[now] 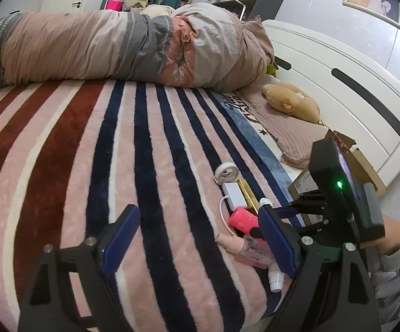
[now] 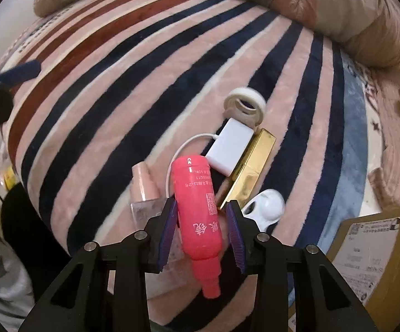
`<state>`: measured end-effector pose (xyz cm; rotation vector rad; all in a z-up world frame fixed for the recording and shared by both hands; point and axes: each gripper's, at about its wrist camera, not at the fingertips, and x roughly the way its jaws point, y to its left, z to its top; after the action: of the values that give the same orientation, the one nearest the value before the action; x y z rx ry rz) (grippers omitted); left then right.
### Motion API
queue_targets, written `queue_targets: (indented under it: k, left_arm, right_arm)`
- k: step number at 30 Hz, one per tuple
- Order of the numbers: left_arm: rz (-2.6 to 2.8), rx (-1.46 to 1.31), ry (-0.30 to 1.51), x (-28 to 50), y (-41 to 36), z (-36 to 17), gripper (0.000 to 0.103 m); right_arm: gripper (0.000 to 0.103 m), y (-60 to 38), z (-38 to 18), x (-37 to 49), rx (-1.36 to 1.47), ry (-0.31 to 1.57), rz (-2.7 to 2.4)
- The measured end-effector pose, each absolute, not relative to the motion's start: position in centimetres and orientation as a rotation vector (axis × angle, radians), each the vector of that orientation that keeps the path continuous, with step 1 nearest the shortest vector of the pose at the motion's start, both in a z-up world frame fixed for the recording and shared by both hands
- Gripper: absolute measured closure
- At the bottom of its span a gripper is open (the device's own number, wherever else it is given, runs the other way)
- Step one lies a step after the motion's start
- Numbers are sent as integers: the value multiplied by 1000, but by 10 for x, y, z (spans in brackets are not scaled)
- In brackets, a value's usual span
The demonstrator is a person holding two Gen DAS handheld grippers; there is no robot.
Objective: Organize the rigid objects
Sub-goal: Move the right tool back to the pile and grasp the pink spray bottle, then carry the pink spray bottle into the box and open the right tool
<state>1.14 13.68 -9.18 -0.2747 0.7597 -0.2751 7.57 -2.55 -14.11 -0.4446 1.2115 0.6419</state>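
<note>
Straddling the pink spray bottle (image 2: 198,207), my right gripper (image 2: 202,232) is holding its jaws apart, pads not yet visibly clamping. I am working the pick-up step, judging closure comes next. Beside the bottle are lying a white adapter (image 2: 231,145), gold box (image 2: 251,168) and tape roll (image 2: 245,105). My left gripper (image 1: 197,243) is hanging wide open, empty, above the striped blanket (image 1: 94,144).

left tongs (image 1: 200,239) gape wide; right tongs (image 2: 204,231) part-closed
</note>
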Motion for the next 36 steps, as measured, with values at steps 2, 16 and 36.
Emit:
queue_targets:
  k: [2, 16, 36]
  left_arm:
    - [-276, -279, 762, 12, 137, -92, 18]
    - [-277, -286, 782, 13, 131, -92, 18]
    - [-647, -303, 710, 31, 55, -22, 45]
  right_arm:
    - [70, -26, -143, 80, -420, 1225, 651]
    - [76, -7, -150, 74, -505, 1169, 696]
    - [76, -78, -22, 13, -182, 702, 829]
